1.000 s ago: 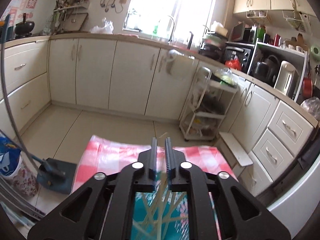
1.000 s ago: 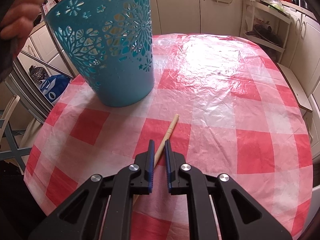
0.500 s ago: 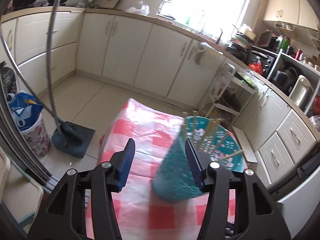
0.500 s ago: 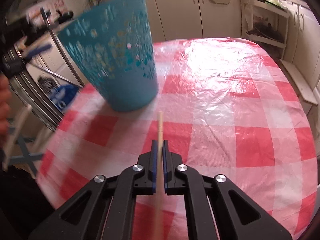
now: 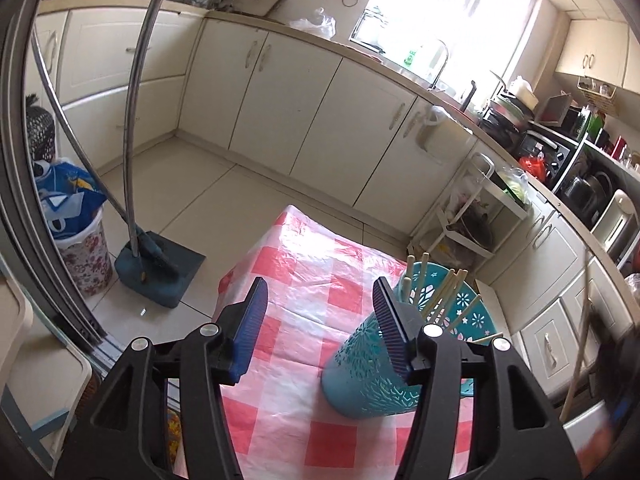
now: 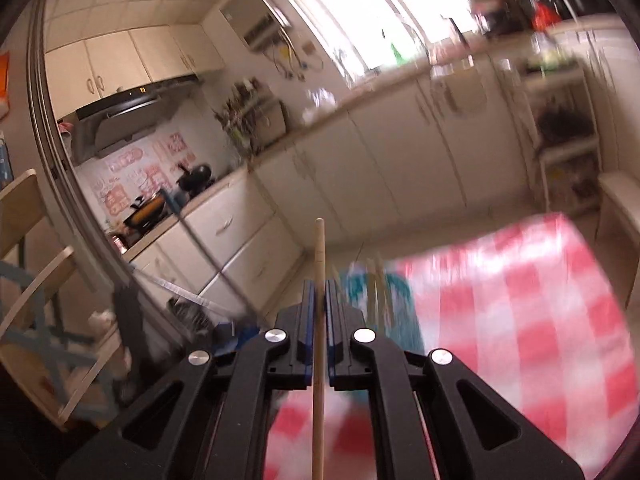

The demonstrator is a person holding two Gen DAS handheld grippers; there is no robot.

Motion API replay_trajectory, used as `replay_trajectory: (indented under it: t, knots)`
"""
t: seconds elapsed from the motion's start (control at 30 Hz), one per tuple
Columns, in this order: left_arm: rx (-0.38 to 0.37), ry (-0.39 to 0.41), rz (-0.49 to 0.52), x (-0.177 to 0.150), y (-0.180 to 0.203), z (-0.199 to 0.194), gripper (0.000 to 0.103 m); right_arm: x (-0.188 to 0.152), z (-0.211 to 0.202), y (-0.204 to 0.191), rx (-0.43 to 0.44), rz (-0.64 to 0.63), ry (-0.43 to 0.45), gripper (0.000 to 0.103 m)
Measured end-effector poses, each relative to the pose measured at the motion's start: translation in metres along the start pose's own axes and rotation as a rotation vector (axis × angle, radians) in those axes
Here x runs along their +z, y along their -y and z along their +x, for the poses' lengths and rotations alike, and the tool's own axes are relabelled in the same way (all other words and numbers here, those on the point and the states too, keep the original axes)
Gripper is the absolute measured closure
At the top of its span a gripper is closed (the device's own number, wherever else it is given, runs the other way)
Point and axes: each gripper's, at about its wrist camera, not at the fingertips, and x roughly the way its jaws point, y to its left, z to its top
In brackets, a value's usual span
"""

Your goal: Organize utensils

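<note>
The right tool [image 6: 319, 300] is pinched tight on a single wooden chopstick [image 6: 319, 264], which runs up between its pads and out past the tips; just beyond and to the right, blurred, stands the teal holder [image 6: 400, 320] on the checked counter [image 6: 520, 300]; the left tool [image 5: 320, 320] has its jaws opening with nothing between them, the holder [image 5: 360, 368] behind its right pad; the step in hand seems to be carrying the chopstick over; next, tip it above the rim and let go

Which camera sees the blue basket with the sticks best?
The left wrist view: the blue basket stands sharp on the checked tablecloth, partly behind one gripper finger. The right wrist view shows only a blur.
</note>
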Motion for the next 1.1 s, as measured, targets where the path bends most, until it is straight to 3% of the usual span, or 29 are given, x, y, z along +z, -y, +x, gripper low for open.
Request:
replay_trajectory:
  t: [0.07, 0.2, 0.3, 0.43, 0.57, 0.7, 0.77, 0.8, 0.97, 1.07, 1.1]
  knots:
    - [0.012, 0.013, 0.027, -0.002, 0.009, -0.001, 0.048, 0.019, 0.019, -0.011, -0.053, -0.047, 0.083, 0.097]
    - [0.031, 0.046, 0.070, -0.005, 0.025, -0.006, 0.042, 0.028, 0.065, -0.021, -0.289, -0.161, 0.227, 0.097]
    - [0.021, 0.061, 0.092, -0.007, 0.035, -0.011, 0.038, 0.018, 0.094, -0.014, -0.368, -0.183, 0.212, 0.097]
    - [0.026, 0.095, 0.140, -0.009, 0.044, -0.021, 0.031, -0.011, 0.116, -0.006, -0.399, -0.213, 0.082, 0.097]
    - [0.034, 0.095, 0.135, -0.011, 0.041, -0.028, 0.020, -0.035, 0.089, -0.010, -0.393, -0.244, 0.031, 0.084]
    - [0.063, 0.066, 0.133, -0.019, 0.035, -0.040, 0.017, -0.049, 0.035, -0.019, -0.356, -0.253, 0.022, 0.076]
    - [0.081, 0.065, 0.128, -0.027, 0.031, -0.054, 0.009, -0.057, 0.013, -0.022, -0.341, -0.234, 0.000, 0.058]
    - [0.088, 0.063, 0.120, -0.033, 0.028, -0.065, 0.008, -0.064, -0.006, -0.023, -0.332, -0.217, -0.020, 0.054]
    - [0.128, 0.002, 0.107, -0.057, 0.017, -0.110, 0.008, -0.090, -0.059, -0.030, -0.355, -0.174, -0.133, 0.023]
    - [0.143, -0.033, 0.074, -0.069, 0.012, -0.142, 0.008, -0.103, -0.086, -0.038, -0.390, -0.148, -0.179, 0.008]
    - [0.143, -0.038, 0.067, -0.072, 0.010, -0.151, 0.008, -0.104, -0.089, -0.041, -0.395, -0.146, -0.186, 0.008]
